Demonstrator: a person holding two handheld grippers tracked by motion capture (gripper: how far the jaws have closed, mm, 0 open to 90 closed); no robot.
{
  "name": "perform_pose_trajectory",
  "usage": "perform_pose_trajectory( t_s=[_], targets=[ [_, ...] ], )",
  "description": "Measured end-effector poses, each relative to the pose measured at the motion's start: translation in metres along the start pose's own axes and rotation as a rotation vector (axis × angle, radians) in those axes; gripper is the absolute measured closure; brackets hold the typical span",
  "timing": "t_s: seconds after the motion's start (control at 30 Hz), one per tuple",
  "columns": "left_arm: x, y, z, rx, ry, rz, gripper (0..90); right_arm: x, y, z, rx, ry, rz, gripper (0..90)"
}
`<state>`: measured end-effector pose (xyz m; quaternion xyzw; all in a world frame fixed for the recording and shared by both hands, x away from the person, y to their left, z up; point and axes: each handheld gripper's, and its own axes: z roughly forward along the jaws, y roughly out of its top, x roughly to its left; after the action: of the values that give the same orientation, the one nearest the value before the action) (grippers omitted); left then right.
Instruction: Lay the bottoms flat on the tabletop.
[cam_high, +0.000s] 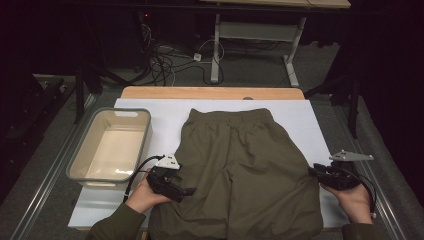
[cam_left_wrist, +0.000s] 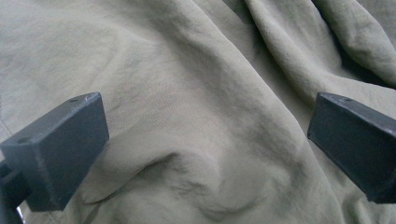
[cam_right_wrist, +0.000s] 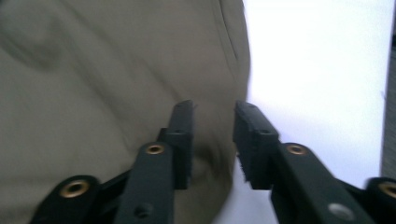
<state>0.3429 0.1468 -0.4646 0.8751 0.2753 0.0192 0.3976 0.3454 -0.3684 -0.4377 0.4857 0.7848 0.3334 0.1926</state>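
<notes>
Olive-green shorts (cam_high: 240, 165) lie spread flat on the white mat (cam_high: 300, 115), waistband toward the far edge. My left gripper (cam_high: 187, 192) rests over the left leg of the shorts near the hem; in the left gripper view (cam_left_wrist: 205, 140) its jaws stand wide apart above wrinkled cloth (cam_left_wrist: 196, 93), pinching nothing. My right gripper (cam_high: 316, 170) sits at the right edge of the shorts. In the right gripper view (cam_right_wrist: 214, 135) its jaws are partly apart, with the cloth's side edge (cam_right_wrist: 140, 70) just beyond them and nothing gripped between the pads.
A pale empty plastic bin (cam_high: 80, 170) stands on the mat at the left, close to my left hand. The wooden table edge (cam_high: 210, 92) runs behind the mat. Cables and desk legs (cam_high: 215, 50) lie on the floor beyond.
</notes>
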Motion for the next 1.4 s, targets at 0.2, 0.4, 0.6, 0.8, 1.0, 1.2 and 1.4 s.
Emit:
perform_pose_trajectory(
  t_s=[0.2, 0.4, 0.6, 0.8, 1.0, 1.2, 1.4],
  targets=[
    [0.000, 0.000, 0.001, 0.002, 0.000, -0.001, 0.0, 0.001, 0.030, 0.022, -0.035, 0.020, 0.003, 57.2],
    [0.002, 0.000, 0.001, 0.001, -0.003, -0.005, 0.0, -0.005, 0.055, 0.050, -0.041, 0.021, 0.019, 54.3],
    [0.003, 0.000, 0.000, -0.003, -0.001, -0.012, 0.0, -0.005, 0.074, 0.075, -0.042, 0.038, 0.029, 51.2],
    [0.004, 0.000, 0.001, -0.003, -0.009, -0.012, 0.0, -0.005, 0.090, 0.100, -0.057, 0.033, 0.044, 51.7],
    [0.004, 0.000, 0.001, -0.012, -0.013, -0.015, 0.0, -0.008, 0.114, 0.119, -0.062, 0.031, 0.059, 49.9],
    [0.004, 0.000, 0.001, -0.014, -0.018, -0.012, 0.0, -0.013, 0.130, 0.141, -0.036, 0.057, 0.102, 47.2],
    [0.004, 0.000, 0.000, -0.017, -0.023, -0.012, 0.0, -0.014, 0.138, 0.156, 0.004, 0.080, 0.119, 54.4]
  ],
)
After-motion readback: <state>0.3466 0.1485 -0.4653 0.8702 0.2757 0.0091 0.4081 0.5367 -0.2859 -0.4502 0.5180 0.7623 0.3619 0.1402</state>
